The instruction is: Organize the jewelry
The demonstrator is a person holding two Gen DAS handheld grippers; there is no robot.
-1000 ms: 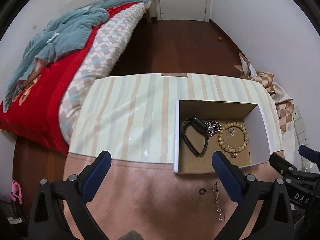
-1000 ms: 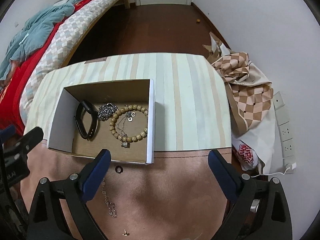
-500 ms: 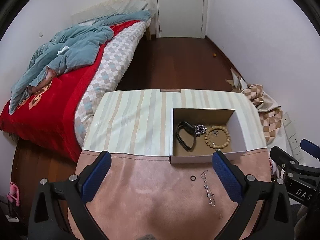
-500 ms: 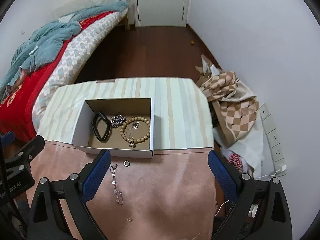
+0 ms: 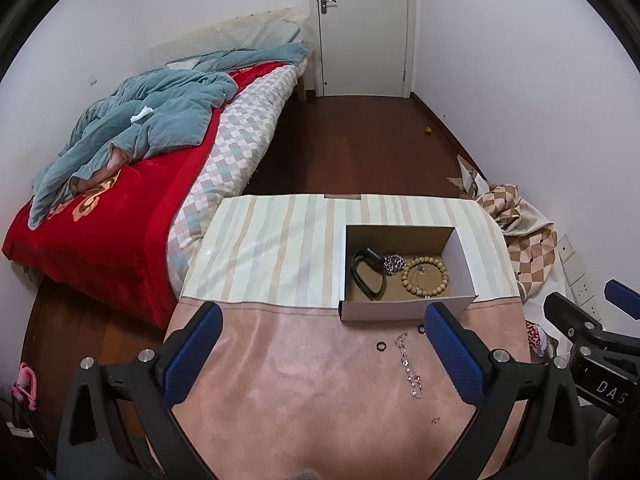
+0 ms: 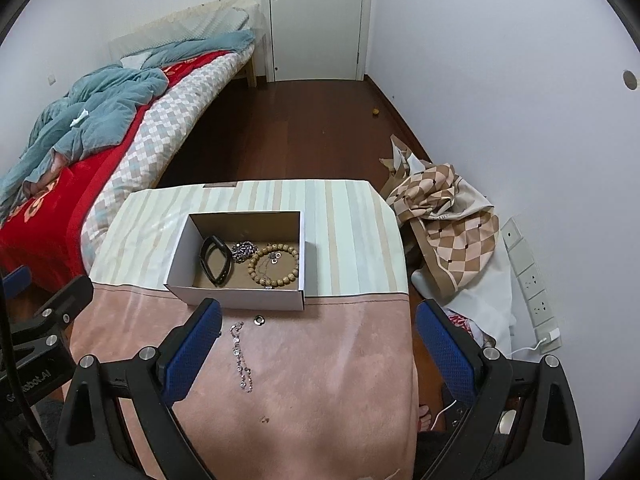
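Note:
A white cardboard box [image 5: 404, 309] [image 6: 236, 300] stands on the table and holds a black band [image 5: 366, 274] [image 6: 216, 260], a silver chain clump [image 5: 393, 262] [image 6: 243, 251] and a wooden bead bracelet [image 5: 425, 278] [image 6: 274, 266]. On the pink cloth in front of it lie a silver chain [image 5: 408, 364] [image 6: 240, 354], a small ring [image 5: 381, 346] [image 6: 259, 320] and a tiny earring [image 5: 435, 421] [image 6: 264, 420]. My left gripper [image 5: 320, 356] and right gripper [image 6: 318, 354] are both open, empty, and held high above the cloth.
The table has a striped cloth [image 5: 280, 248] at the back and pink cloth [image 5: 304, 400] at the front. A bed [image 5: 120, 184] with a red cover stands to the left. A checkered fabric pile [image 6: 448, 216] and wall sockets [image 6: 532, 280] are to the right.
Both grippers have risen and pulled back from the table, so the box and jewelry look smaller and more of the room shows. Nothing on the table moved.

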